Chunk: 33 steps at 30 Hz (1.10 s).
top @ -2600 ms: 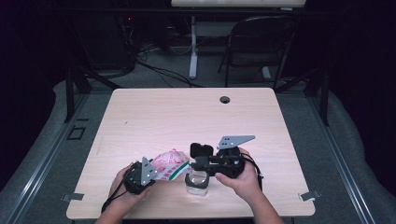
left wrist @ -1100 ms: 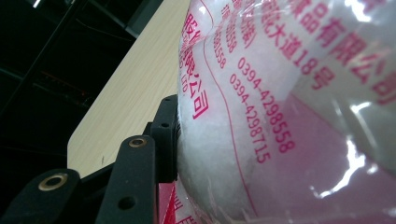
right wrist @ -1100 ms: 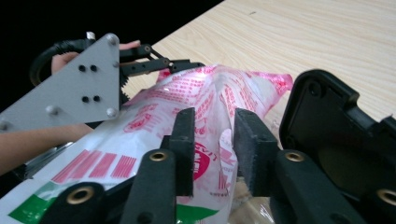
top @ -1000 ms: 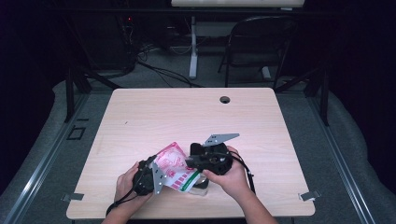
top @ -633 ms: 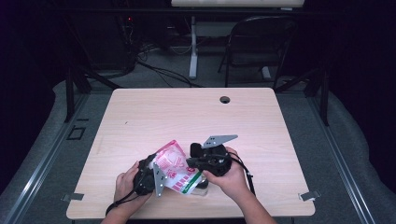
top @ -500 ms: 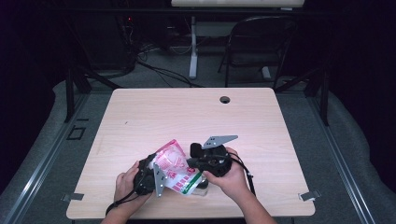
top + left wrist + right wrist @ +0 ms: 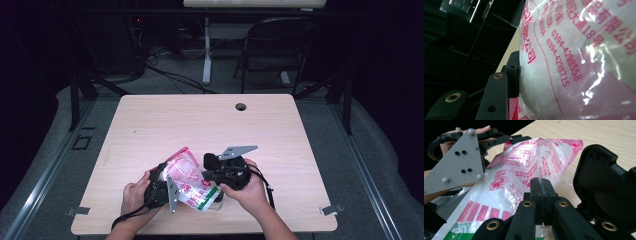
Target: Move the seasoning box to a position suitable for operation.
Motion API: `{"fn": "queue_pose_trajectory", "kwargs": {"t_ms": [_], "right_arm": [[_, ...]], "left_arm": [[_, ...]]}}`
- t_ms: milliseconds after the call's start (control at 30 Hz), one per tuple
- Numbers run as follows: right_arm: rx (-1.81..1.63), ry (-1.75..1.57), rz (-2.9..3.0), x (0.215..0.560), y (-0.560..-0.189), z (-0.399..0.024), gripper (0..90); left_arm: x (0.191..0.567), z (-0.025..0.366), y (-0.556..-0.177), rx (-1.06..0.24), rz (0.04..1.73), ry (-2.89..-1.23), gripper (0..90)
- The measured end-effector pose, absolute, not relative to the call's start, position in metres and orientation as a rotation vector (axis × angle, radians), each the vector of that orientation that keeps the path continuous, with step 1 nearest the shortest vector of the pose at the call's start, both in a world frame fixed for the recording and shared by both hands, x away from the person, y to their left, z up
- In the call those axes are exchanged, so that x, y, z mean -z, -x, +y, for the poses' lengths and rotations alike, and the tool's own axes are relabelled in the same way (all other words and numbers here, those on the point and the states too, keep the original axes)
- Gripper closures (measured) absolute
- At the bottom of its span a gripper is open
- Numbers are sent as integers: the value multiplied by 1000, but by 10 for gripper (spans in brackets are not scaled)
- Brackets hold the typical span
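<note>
In the high view, a person's two hands work at the near edge of the table. The left gripper and the right gripper both meet a pink-and-white bag, which is held tilted just above the table between them. Under the bag's near right end there seems to be a small clear cup, though it is too hidden to be sure. A dark hole sits far off near the table's far edge.

In the left gripper view, the left jaw's pad presses into the bulging side of the bag, which is full of white grains; that gripper clamps the bag's body.

In the right gripper view, the right gripper has just been closing, and its jaws now stand together with a thin fold of the bag pinched between them.

My judgement: both grips are made, so the securing is done. Pulling the film apart, or tipping the contents out, is yet to come; the bag looks sealed.
</note>
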State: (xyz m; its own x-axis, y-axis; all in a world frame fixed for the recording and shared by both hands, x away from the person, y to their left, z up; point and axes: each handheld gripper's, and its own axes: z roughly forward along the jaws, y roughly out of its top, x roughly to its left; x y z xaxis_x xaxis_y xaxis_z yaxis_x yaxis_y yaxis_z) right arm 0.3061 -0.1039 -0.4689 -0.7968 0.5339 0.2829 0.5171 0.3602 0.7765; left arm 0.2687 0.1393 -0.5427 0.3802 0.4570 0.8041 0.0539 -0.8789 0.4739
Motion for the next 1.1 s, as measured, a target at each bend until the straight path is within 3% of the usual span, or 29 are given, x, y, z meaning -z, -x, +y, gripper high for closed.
{"fn": "queue_pose_trajectory", "kwargs": {"t_ms": [1100], "right_arm": [[-1474, -1018, 2572, 472, -306, -109, 900]], "left_arm": [[530, 137, -270, -1654, 320, -2304, 616]]}}
